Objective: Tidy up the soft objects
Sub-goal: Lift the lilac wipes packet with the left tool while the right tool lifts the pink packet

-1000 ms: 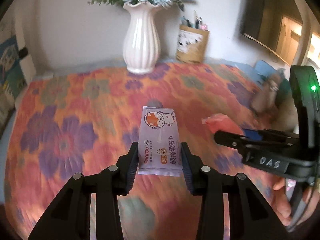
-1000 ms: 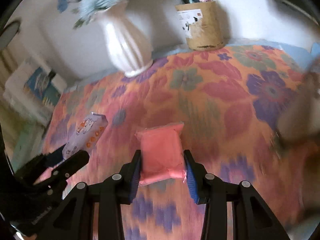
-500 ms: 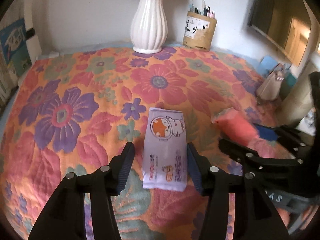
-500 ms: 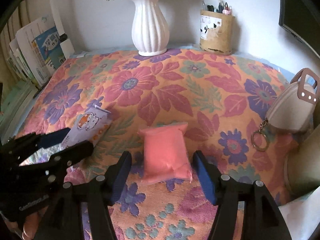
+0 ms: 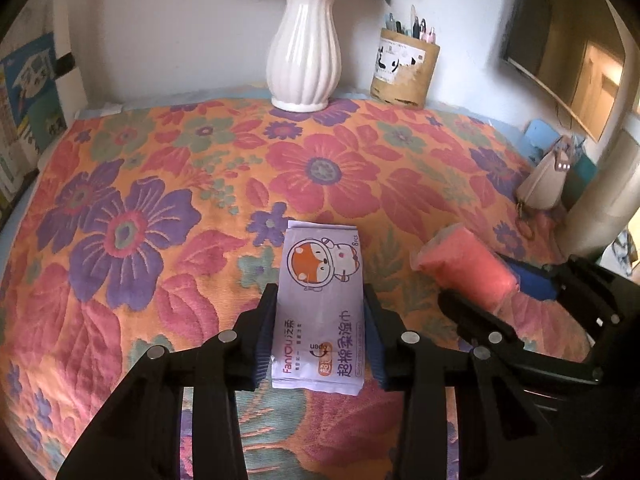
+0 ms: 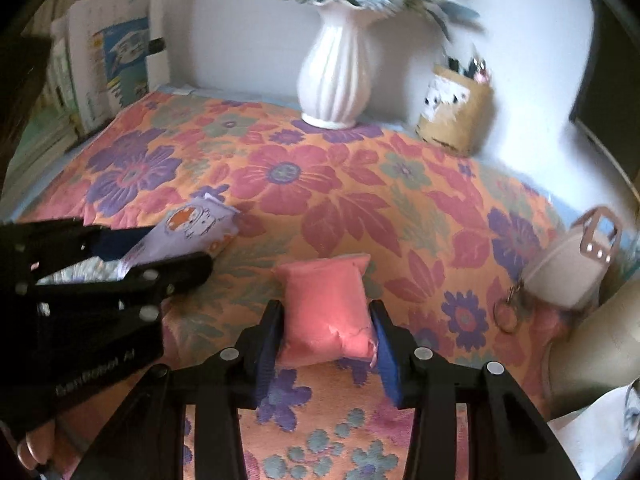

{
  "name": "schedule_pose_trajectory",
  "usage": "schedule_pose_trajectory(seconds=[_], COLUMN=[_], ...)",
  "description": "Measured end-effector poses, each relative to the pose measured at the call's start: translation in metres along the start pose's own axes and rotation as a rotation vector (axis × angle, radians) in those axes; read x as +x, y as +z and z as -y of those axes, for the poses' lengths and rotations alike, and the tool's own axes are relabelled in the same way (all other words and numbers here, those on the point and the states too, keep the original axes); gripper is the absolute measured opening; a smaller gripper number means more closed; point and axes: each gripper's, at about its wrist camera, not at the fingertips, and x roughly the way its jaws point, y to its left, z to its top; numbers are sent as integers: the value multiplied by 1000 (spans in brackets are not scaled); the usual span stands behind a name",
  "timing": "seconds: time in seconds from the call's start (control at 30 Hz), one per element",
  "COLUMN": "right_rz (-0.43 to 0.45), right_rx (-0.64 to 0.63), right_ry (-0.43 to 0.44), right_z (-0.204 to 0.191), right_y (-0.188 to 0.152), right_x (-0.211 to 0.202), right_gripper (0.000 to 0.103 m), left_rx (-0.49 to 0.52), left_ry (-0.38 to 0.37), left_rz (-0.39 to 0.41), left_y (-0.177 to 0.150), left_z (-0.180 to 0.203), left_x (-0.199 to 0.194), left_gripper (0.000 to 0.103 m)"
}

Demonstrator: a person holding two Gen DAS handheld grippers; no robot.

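A lilac wet-wipes pack (image 5: 320, 280) with a cartoon fox lies on the floral cloth (image 5: 120, 240). My left gripper (image 5: 320, 296) is closing on it, and both pads touch its long sides. A soft pink pack (image 6: 326, 308) also rests on the cloth, between the fingers of my right gripper (image 6: 326, 310). That gripper is closing too, and its pads press the pack's sides and crease its near corner. The right wrist view shows the wipes pack (image 6: 192, 224) at the left. In the left wrist view the pink pack (image 5: 464, 264) is at the right.
A white vase (image 5: 304, 48) with blue flowers and a pen holder (image 5: 404, 72) stand at the back by the wall. A cream purse (image 6: 572, 268) with a key ring sits at the cloth's right edge. Books (image 6: 104, 72) lean at the left.
Both pairs of jaws stood wider half a second ago and have since closed in on their packs. The right gripper has rolled, so its view now tilts. The left has barely moved.
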Motion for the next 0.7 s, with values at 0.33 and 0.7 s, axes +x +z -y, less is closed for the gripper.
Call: schedule_pose_trajectory(seconds=[0.33, 0.7], right_rz=[-39, -40], right_rx=[80, 72], right_ry=[53, 50], right_z=[13, 13], right_y=[-1, -1], right_x=[6, 7], right_gripper=[42, 43], left_rx=[-1, -8], left_ry=[14, 2], left_rz=[-2, -2], left_y=[0, 0], left_z=[1, -1], left_x=[1, 1], left_gripper=[36, 36])
